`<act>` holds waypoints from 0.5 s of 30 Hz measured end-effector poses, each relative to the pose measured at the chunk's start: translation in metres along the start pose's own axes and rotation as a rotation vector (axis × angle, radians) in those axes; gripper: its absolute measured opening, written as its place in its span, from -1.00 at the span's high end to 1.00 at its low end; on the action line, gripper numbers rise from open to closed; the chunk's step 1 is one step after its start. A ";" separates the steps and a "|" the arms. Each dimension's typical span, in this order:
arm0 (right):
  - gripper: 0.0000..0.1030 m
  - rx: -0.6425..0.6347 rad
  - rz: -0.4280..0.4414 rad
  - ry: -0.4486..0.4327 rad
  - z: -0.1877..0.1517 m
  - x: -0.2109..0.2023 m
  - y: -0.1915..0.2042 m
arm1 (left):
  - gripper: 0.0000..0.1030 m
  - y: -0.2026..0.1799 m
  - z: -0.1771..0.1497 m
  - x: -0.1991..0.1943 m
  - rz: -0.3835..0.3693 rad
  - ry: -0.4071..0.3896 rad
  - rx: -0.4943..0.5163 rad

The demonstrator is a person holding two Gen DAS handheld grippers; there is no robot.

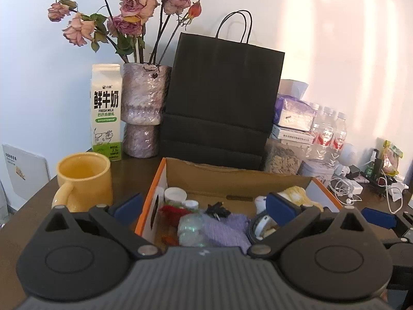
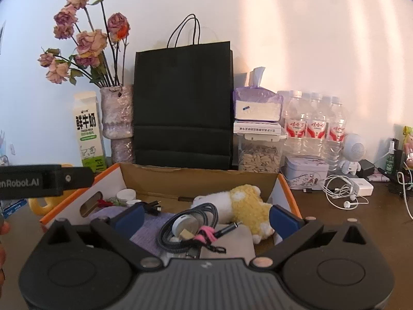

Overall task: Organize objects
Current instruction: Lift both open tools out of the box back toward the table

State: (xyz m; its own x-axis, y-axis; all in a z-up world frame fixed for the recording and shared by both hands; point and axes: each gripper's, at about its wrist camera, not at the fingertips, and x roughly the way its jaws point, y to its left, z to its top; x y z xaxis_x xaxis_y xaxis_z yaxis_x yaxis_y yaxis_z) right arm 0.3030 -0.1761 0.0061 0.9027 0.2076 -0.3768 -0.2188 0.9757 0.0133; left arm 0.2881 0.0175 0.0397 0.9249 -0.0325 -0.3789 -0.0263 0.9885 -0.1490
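An orange-rimmed cardboard box (image 1: 232, 178) (image 2: 201, 178) sits on the dark table, filled with small items. Inside lie a yellow-and-white plush toy (image 2: 242, 204), a coiled grey cable (image 2: 180, 222) with a pink tie, a purple cloth (image 1: 227, 228), small white-capped bottles (image 1: 175, 195) and a black plug (image 1: 218, 210). My left gripper (image 1: 204, 206) hovers open over the box's near left part, holding nothing. My right gripper (image 2: 206, 217) hangs open above the cable and plush, also holding nothing. The left gripper's body shows at the left edge of the right wrist view.
Behind the box stand a black paper bag (image 1: 222, 98), a vase of dried roses (image 1: 142, 113) and a milk carton (image 1: 105, 111). A yellow mug (image 1: 82, 180) sits left of the box. Water bottles (image 2: 315, 121), a seed jar (image 2: 258, 157), a tin (image 2: 304, 173) and white cables (image 2: 343, 191) crowd the right.
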 end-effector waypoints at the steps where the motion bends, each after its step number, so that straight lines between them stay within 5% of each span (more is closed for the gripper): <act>1: -1.00 -0.001 0.000 -0.001 -0.001 -0.005 0.000 | -1.00 0.000 -0.002 -0.005 -0.001 0.001 0.000; 15: -1.00 -0.027 0.007 0.047 -0.031 -0.051 0.007 | -1.00 0.007 -0.032 -0.049 0.025 0.080 0.048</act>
State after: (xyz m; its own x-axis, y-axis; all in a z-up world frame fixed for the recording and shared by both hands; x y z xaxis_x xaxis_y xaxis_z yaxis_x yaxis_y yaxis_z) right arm 0.2442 -0.1816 -0.0031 0.8831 0.2100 -0.4195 -0.2355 0.9718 -0.0092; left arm 0.2301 0.0211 0.0277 0.8907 -0.0179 -0.4542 -0.0287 0.9950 -0.0956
